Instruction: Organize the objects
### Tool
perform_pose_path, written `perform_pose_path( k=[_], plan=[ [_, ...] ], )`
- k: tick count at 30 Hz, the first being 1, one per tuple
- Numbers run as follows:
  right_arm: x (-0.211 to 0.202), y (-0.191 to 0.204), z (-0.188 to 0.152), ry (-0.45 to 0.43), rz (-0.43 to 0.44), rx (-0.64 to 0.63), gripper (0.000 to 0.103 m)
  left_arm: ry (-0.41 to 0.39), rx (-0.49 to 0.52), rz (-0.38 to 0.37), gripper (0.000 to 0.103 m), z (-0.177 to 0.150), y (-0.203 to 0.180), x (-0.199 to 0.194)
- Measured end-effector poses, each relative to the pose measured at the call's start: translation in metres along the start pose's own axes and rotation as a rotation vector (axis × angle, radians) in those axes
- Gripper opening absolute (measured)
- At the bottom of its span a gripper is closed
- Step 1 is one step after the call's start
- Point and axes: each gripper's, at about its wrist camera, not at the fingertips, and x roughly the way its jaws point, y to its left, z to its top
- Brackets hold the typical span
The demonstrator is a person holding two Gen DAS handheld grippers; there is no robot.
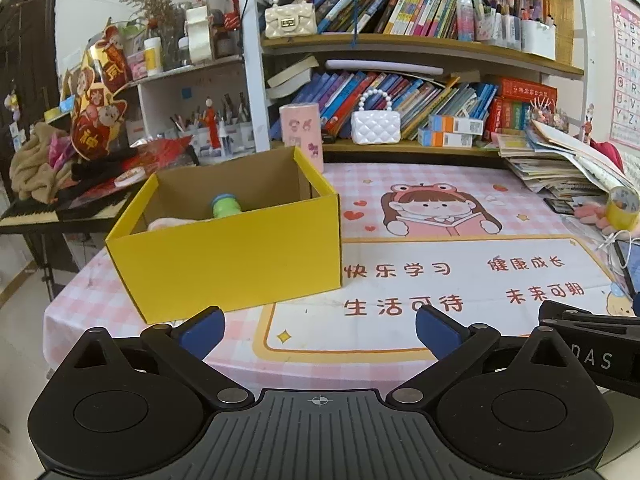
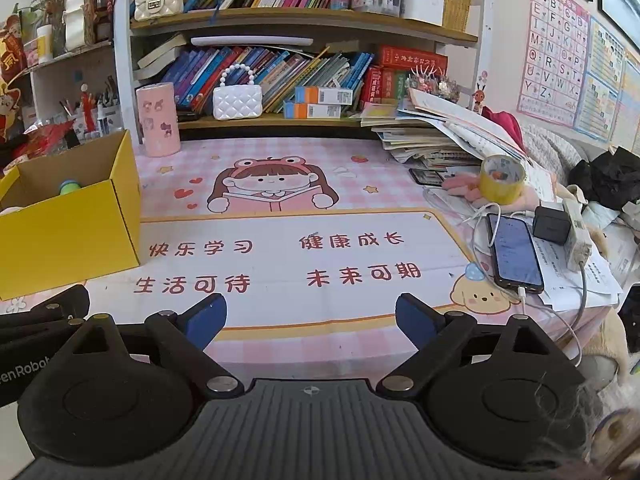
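bare mat [image 2: 304, 264] centre, yellow box [image 1: 236, 248] left, phone [image 2: 516, 254] right

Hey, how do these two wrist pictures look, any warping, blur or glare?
Left wrist view: strong fisheye bend, the shelves bow and the corners go dark; the yellow box is sharp under even light. Right wrist view: same bend, the wall chart leans; slight glare on the phone, a blurred fuzzy patch at bottom right.

Table [image 2: 320, 352], pink mat: yellow box [image 1: 240, 252], phone [image 2: 516, 252], tape roll [image 2: 502, 180].
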Motion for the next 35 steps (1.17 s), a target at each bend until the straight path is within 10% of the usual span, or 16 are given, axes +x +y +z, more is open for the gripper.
perform_pose_path(
  k=[35],
  plan=[
    [0.0016, -0.0020, 0.0016, 0.016, -0.007, -0.022, 0.096, 0.040, -0.056, 0.004, 0.103, -0.0007, 0.0025, 0.0041]
  ],
)
